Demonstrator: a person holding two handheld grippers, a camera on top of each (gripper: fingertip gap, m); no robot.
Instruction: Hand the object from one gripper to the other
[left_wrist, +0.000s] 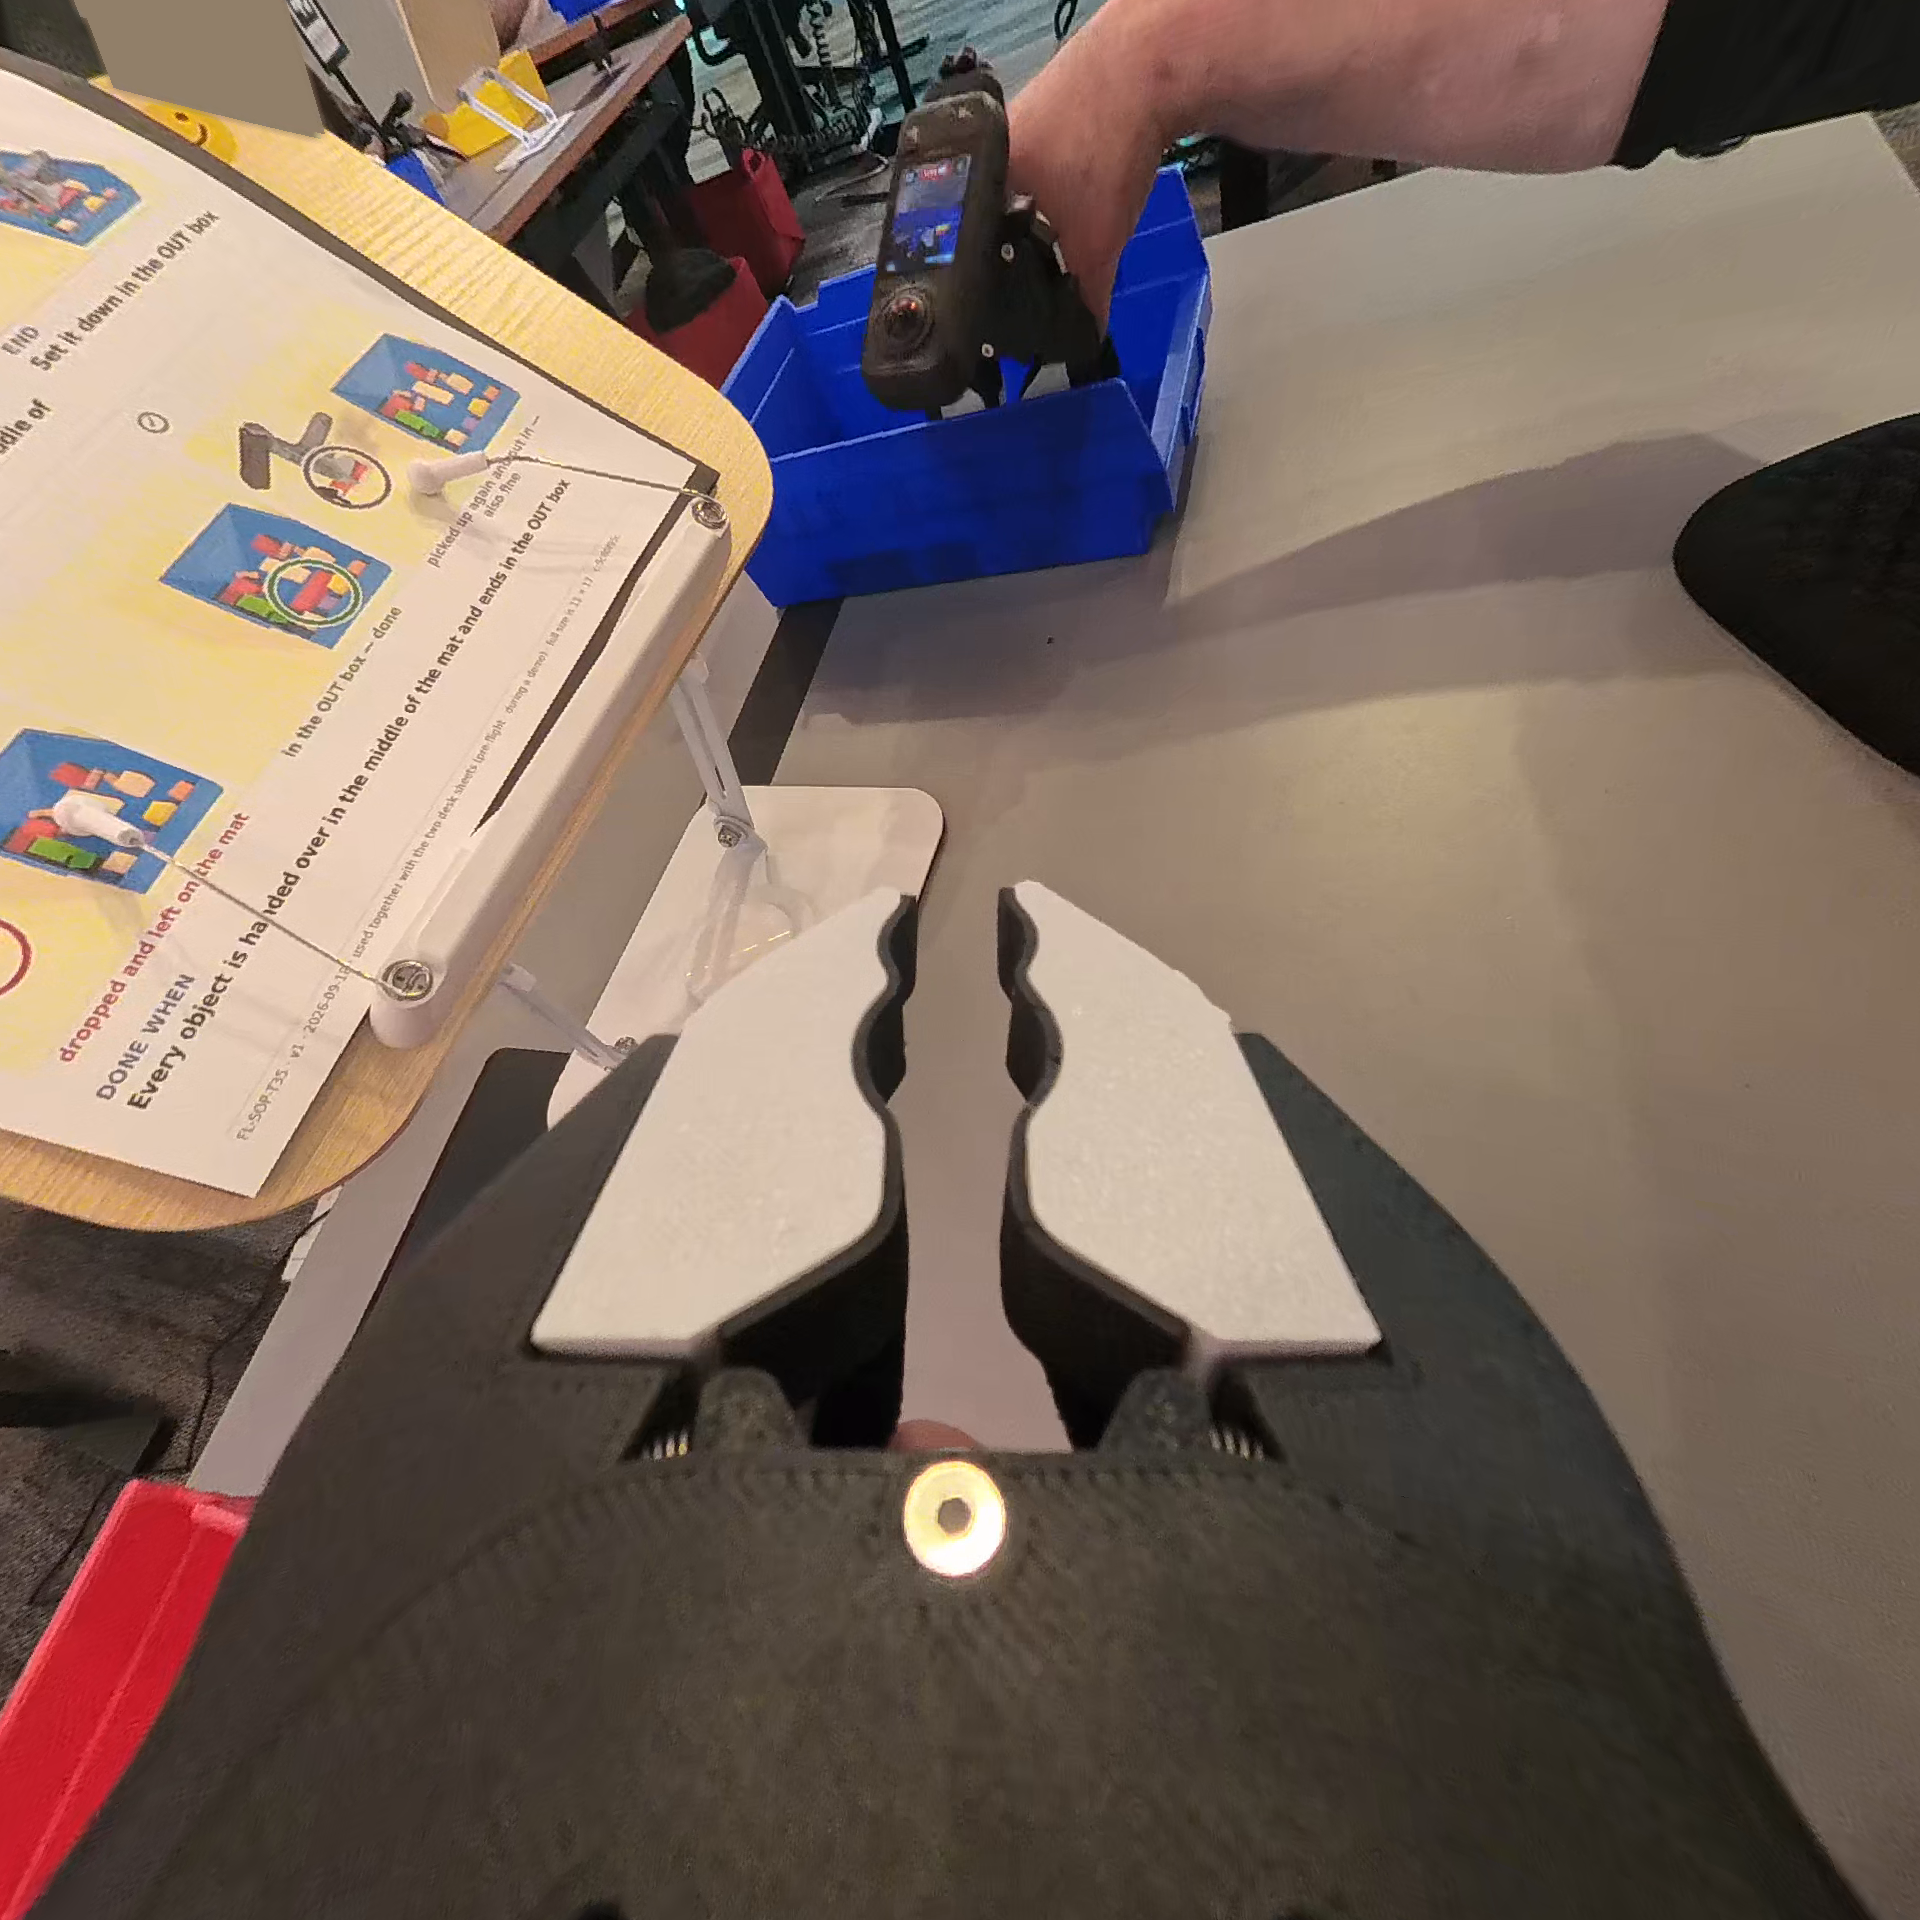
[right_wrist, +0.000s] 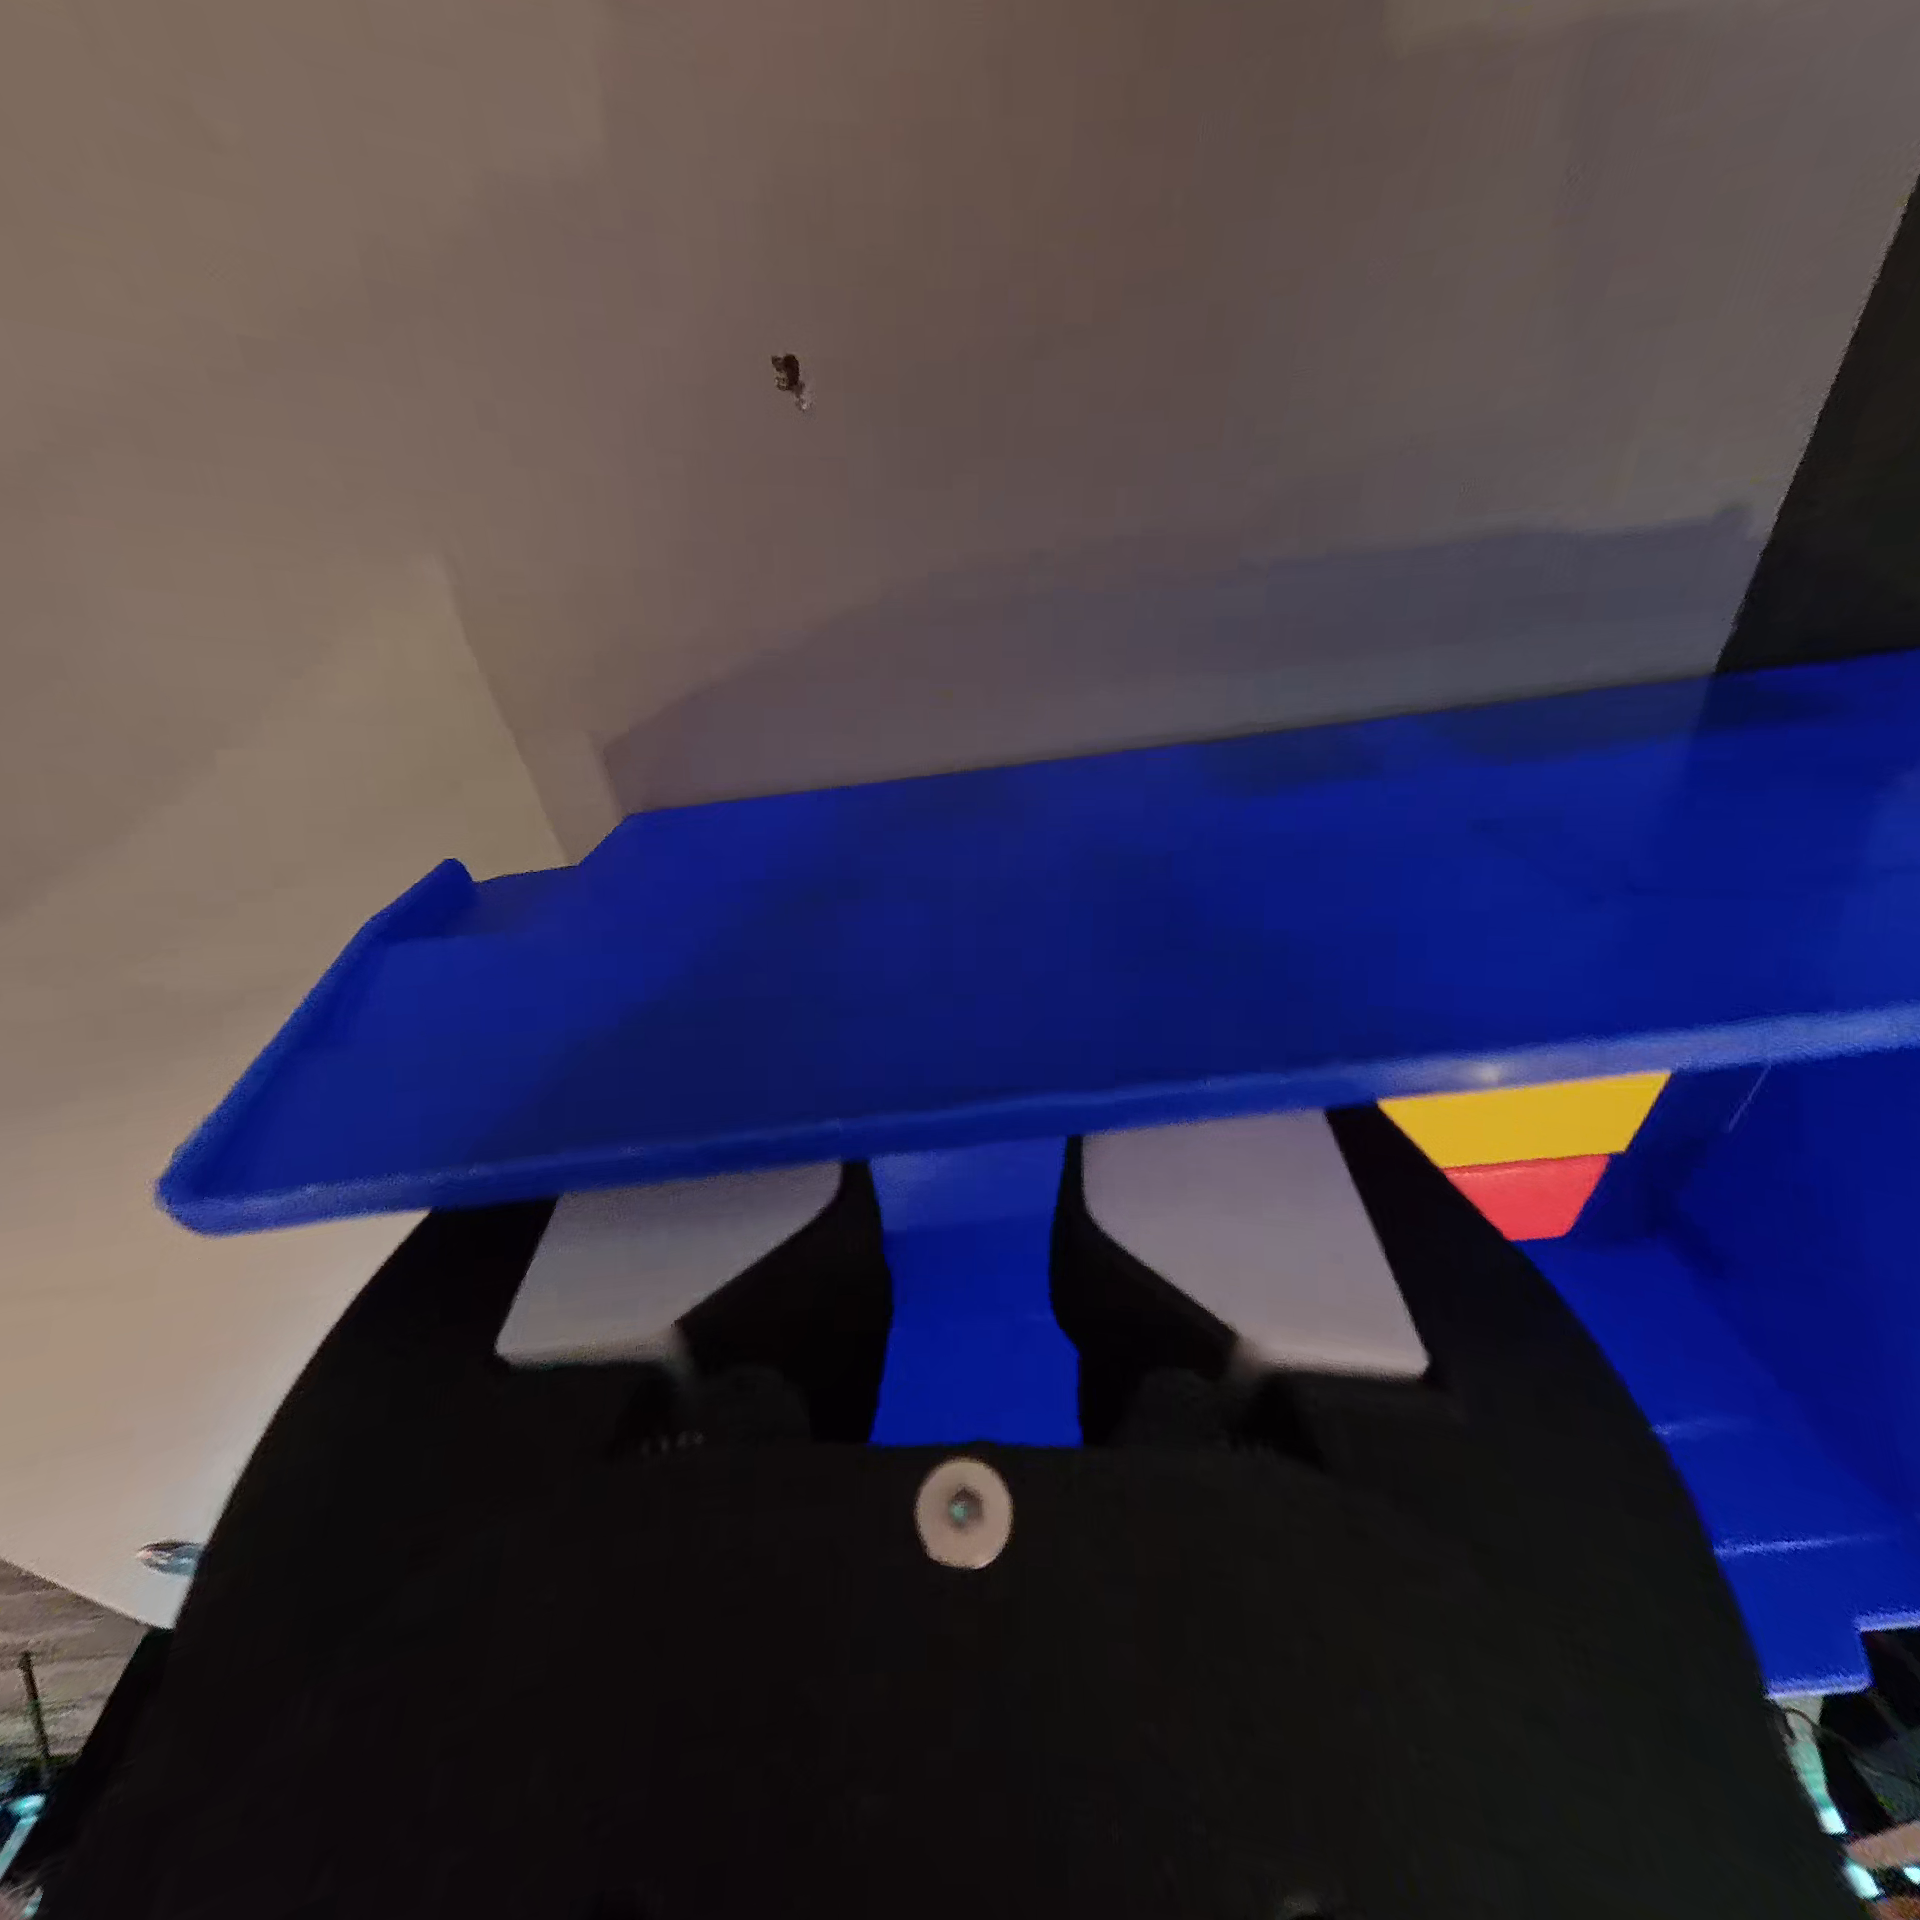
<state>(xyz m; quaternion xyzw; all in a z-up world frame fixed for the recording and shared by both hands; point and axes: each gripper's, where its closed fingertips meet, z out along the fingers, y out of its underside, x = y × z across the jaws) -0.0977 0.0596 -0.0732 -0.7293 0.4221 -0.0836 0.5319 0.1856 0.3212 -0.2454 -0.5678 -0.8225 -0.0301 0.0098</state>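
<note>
My left gripper (left_wrist: 956, 899) hovers over the grey mat (left_wrist: 1351, 935). Its white fingers (left_wrist: 790, 1060) stand apart with nothing between them. A blue bin (left_wrist: 956, 488) sits at the mat's far edge. My right gripper (left_wrist: 1023, 390), held by a person's hand (left_wrist: 1122, 135), reaches down into it. In the right wrist view the bin's blue wall (right_wrist: 1039, 956) hides the tips of the right fingers (right_wrist: 675, 1257); only their bases show, standing apart. A yellow block (right_wrist: 1527, 1117) and a red block (right_wrist: 1522, 1195) lie in the bin to the right of the fingers.
A tilted wooden stand with a printed sheet (left_wrist: 312, 623) fills the left, on a white base plate (left_wrist: 831, 842). A red bin (left_wrist: 114, 1662) is at the lower left. A black object (left_wrist: 1829, 603) lies at the mat's right edge. My hands' fingertips stand some 40 cm from each other.
</note>
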